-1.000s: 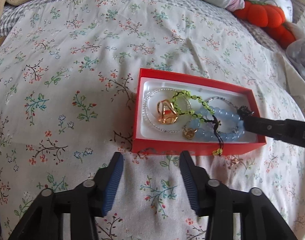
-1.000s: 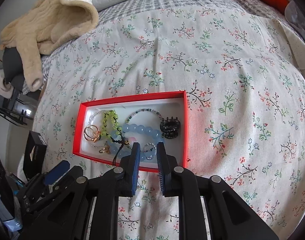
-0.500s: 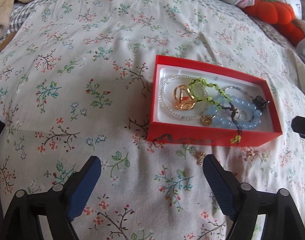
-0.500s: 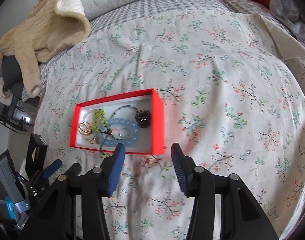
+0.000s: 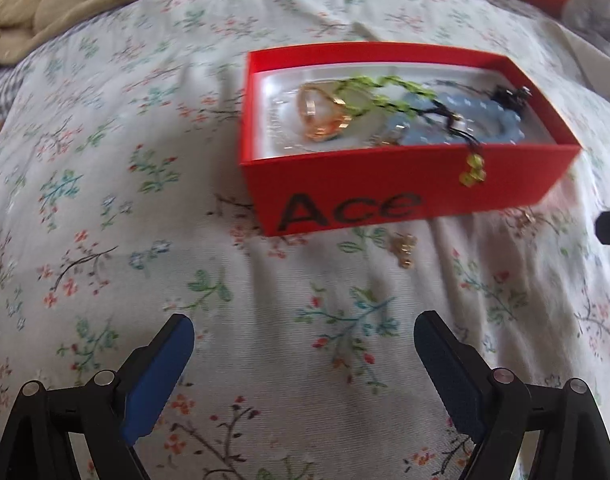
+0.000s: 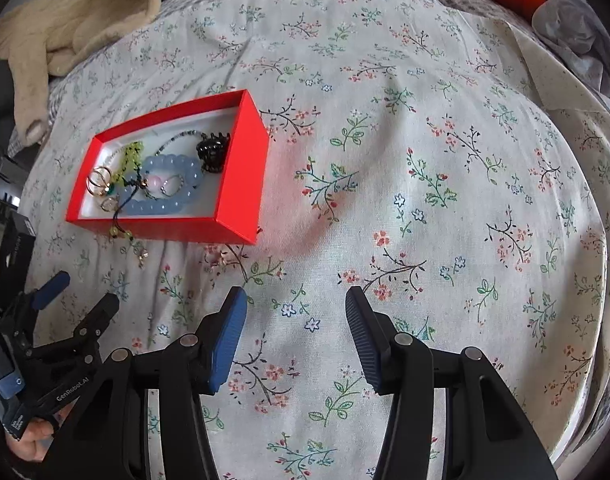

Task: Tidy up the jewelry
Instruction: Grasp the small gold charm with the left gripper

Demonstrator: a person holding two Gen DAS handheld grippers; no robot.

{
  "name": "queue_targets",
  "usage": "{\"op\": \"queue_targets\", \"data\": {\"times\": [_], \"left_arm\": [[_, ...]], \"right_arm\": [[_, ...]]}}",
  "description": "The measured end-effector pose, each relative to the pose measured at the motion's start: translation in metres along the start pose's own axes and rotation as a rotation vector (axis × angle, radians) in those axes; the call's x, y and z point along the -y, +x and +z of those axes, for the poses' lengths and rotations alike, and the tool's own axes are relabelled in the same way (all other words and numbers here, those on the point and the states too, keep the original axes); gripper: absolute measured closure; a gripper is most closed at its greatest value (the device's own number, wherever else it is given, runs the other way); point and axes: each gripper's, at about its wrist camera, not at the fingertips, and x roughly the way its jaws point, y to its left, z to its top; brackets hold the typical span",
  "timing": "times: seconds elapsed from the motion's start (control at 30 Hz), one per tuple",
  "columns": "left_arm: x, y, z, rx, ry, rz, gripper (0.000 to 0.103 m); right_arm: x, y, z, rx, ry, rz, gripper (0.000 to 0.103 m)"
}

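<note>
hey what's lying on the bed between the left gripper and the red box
In the left wrist view, a small gold earring lies on the floral bedspread, just in front of the red box. The left gripper is open.

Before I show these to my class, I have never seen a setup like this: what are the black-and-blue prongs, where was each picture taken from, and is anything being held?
No robot here: a person holds a two-finger gripper in each hand, each carrying a forward-looking fisheye camera. One picture looks past the left gripper, the other past the right gripper. Both are open and hold nothing. They hover over a floral bedspread. On it sits a red box holding a blue bead bracelet, a green beaded bracelet, gold rings and a black hair claw. Two small loose gold pieces lie on the bedspread in front of the box.
</note>
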Motion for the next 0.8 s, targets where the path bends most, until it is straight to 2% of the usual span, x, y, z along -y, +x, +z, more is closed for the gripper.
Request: {"op": "queue_targets", "data": {"times": [0.07, 0.17, 0.23, 0.3, 0.4, 0.63, 0.77, 0.8], "left_arm": [[0.006, 0.003, 0.0, -0.005, 0.027, -0.038, 0.011], [0.013, 0.009, 0.001, -0.011, 0.049, -0.107, 0.023], [0.018, 0.014, 0.003, -0.01, 0.061, -0.121, 0.027], [0.021, 0.016, 0.007, 0.004, 0.073, -0.137, 0.041], [0.022, 0.021, 0.014, 0.013, 0.058, -0.168, 0.049], [0.025, 0.029, 0.023, 0.021, 0.06, -0.178, 0.074], [0.027, 0.028, 0.025, 0.024, 0.074, -0.187, 0.099], [0.029, 0.028, 0.024, 0.022, 0.079, -0.182, 0.099]], "right_arm": [[0.0, 0.004, -0.004, 0.01, -0.023, -0.01, 0.049], [-0.001, 0.01, -0.008, 0.018, -0.044, -0.002, 0.049], [0.0, 0.014, -0.011, 0.01, -0.053, 0.001, 0.049], [0.0, 0.02, -0.013, -0.01, -0.061, 0.001, 0.049], [-0.002, 0.025, -0.016, -0.03, -0.082, -0.008, 0.049], [-0.005, 0.026, -0.015, -0.034, -0.112, -0.009, 0.049], [-0.004, 0.026, -0.01, -0.034, -0.106, -0.005, 0.049], [-0.003, 0.026, -0.008, -0.033, -0.102, -0.005, 0.049]]}}
